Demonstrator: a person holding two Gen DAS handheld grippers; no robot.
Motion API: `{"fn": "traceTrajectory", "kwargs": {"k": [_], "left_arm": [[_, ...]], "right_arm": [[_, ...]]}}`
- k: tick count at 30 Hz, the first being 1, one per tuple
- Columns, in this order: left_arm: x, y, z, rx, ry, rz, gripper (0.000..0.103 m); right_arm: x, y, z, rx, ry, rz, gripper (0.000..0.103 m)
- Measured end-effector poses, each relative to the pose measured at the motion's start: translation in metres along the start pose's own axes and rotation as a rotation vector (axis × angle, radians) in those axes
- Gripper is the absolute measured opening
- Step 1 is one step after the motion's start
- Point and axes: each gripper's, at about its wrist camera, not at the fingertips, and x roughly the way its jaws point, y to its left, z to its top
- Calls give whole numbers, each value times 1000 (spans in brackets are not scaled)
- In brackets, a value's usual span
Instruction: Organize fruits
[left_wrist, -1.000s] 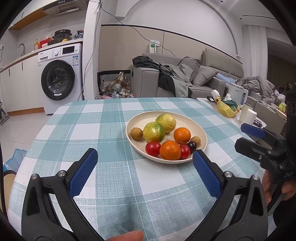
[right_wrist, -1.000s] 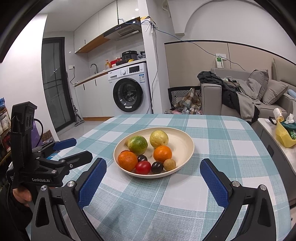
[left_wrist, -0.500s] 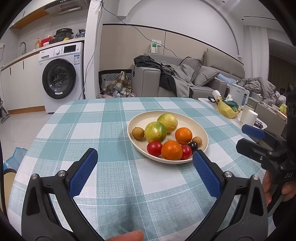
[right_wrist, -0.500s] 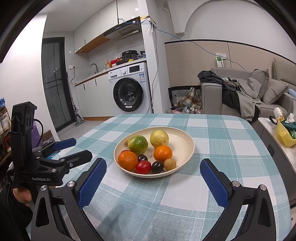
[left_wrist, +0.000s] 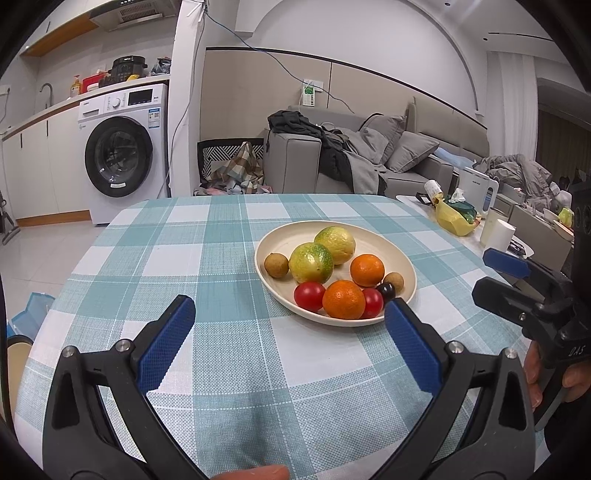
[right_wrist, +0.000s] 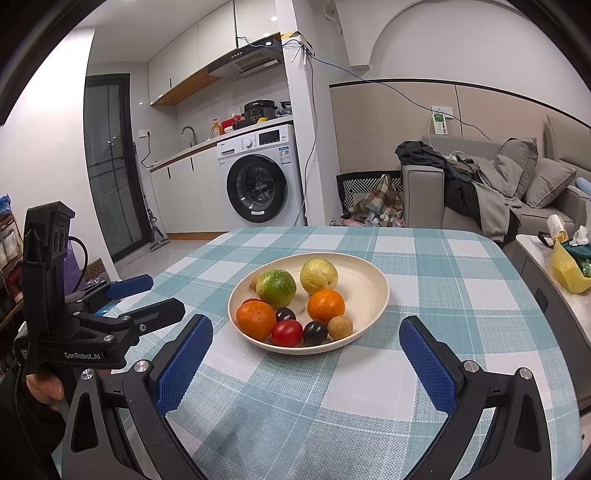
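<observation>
Both grippers hang above the teal-and-white checked tablecloth (right_wrist: 424, 266) with nothing between their fingers: my left gripper (left_wrist: 290, 317), black-framed with blue ribbed pads, stands spread wide, and my right gripper (right_wrist: 306, 339), of the same build, is spread just as wide. From the right wrist camera I see the left one off to the left, held by a hand (right_wrist: 44, 387) at the table's edge; from the left wrist camera the right one sits at the far right. Ahead of both, the shallow cream round plate (right_wrist: 365, 280) rests on the cloth and carries all the fruit: a green-yellow citrus (right_wrist: 276, 288) touching a paler yellow citrus (right_wrist: 318, 276), two oranges (right_wrist: 326, 306), a red cherry tomato (right_wrist: 287, 333), two dark round grapes (right_wrist: 315, 333), and a small brown round fruit (right_wrist: 340, 328) near the front rim. In the left view I count a second red tomato (left_wrist: 372, 302) and a second brown fruit (left_wrist: 276, 264) at the plate's left side.
</observation>
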Motion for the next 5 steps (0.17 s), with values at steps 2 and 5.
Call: {"fn": "traceTrajectory", "kwargs": {"k": [2, 5], "left_arm": [[-1, 1, 0, -4, -6, -5, 102], [0, 1, 0, 0, 16, -6, 102]], "right_arm": [[0, 0, 0, 0, -1, 1, 103], [0, 1, 0, -3, 0, 1, 103]]}}
